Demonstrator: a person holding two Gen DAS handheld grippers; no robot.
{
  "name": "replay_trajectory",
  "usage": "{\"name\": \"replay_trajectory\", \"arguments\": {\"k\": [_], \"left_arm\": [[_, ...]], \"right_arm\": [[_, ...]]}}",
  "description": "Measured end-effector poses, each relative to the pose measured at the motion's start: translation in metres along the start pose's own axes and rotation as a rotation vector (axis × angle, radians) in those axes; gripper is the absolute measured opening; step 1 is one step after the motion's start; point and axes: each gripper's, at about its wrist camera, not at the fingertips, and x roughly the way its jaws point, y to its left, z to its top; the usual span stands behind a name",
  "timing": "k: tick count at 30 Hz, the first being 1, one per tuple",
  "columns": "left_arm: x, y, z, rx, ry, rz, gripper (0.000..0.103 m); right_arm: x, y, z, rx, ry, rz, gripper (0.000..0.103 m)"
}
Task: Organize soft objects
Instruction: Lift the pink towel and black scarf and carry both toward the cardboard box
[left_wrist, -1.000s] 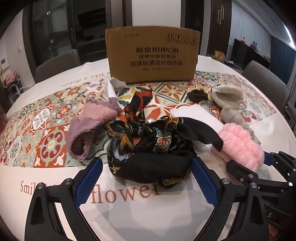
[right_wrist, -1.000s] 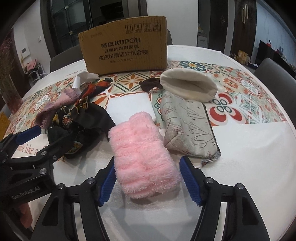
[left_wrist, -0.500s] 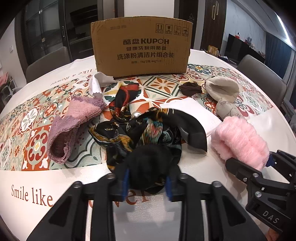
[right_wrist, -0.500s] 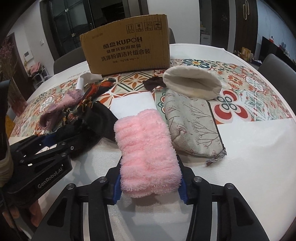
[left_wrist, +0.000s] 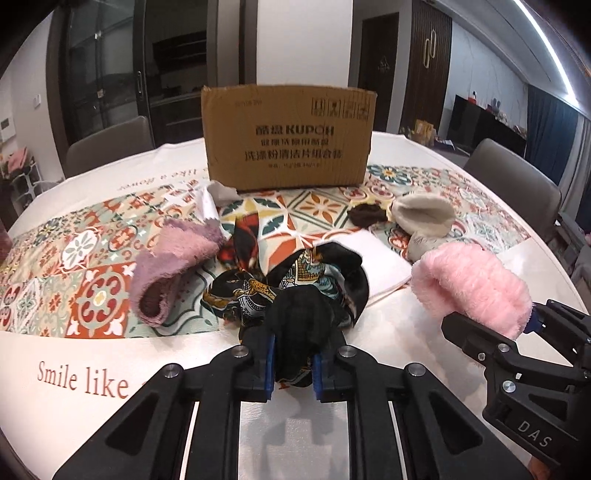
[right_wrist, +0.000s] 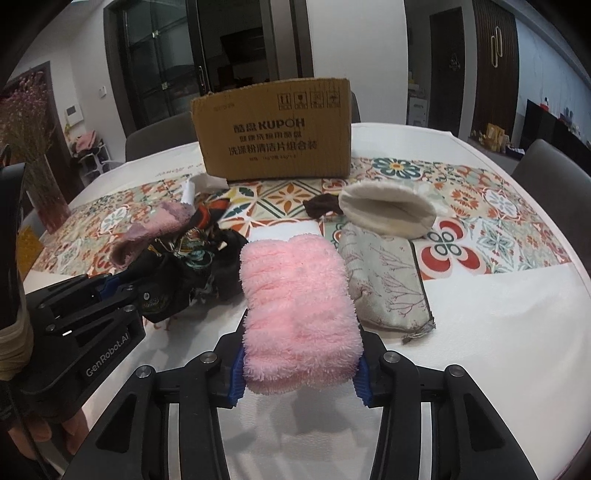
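While the left gripper (left_wrist: 291, 369) is seen closing on the black scarf (left_wrist: 295, 295), bunched between its pads, the pouch (right_wrist: 384, 280) under the beige mitt (right_wrist: 388, 210) is shown whole only in the right view. The pink towel (right_wrist: 299, 314) is pinched by the right gripper (right_wrist: 299, 380), jaws narrowing. A second ago both grippers were spread wide around their items; both bundles are now raised slightly off the table (right_wrist: 480, 350). The box (left_wrist: 288, 136) opening is hidden. The scarf's near end is covered by the pads.
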Motion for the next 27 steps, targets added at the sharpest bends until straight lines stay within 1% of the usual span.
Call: {"name": "replay_trajectory", "arguments": {"k": [11, 19, 27], "left_arm": [[-0.035, 0.002, 0.025, -0.010, -0.090, -0.015, 0.016], [-0.053, 0.007, 0.051, -0.023, -0.141, -0.029, 0.016], [-0.067, 0.011, 0.086, -0.007, -0.211, -0.042, 0.016]], "right_arm": [[-0.019, 0.002, 0.017, 0.007, -0.057, -0.004, 0.046], [-0.035, 0.006, 0.041, 0.010, -0.106, 0.006, 0.046], [-0.043, 0.008, 0.071, 0.021, -0.148, 0.023, 0.046]]}}
